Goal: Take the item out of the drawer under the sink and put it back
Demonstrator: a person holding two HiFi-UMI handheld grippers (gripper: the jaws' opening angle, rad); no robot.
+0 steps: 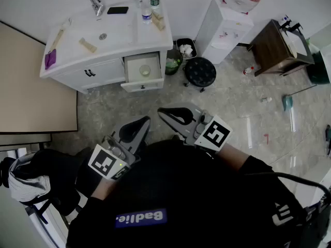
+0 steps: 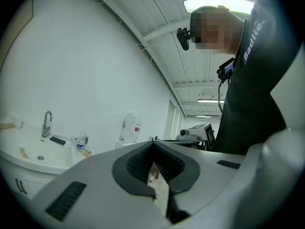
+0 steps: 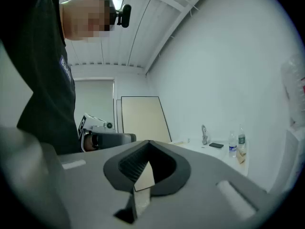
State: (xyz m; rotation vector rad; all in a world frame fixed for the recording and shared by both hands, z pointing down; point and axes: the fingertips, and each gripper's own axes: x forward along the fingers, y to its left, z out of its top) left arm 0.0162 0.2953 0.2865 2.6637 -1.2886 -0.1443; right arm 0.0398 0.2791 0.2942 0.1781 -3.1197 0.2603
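Note:
In the head view the white sink cabinet (image 1: 83, 50) stands at the far wall, and its right-hand drawer (image 1: 142, 86) is pulled out. A small pale round item (image 1: 145, 70) lies inside the drawer. Both grippers are held close to the person's chest, well short of the cabinet. My left gripper (image 1: 146, 120) points up toward the drawer, with its jaws closed together and nothing between them (image 2: 153, 145). My right gripper (image 1: 161, 110) is just to its right, also shut and empty (image 3: 148, 143).
On the countertop are a faucet (image 1: 95, 4), a phone (image 1: 118, 10) and two bottles (image 1: 147, 15). Two bins (image 1: 173, 62) and a black stool (image 1: 200, 72) stand right of the cabinet, then a water dispenser (image 1: 222, 22) and a brown table (image 1: 271, 48). A wooden panel (image 1: 36, 92) is at the left.

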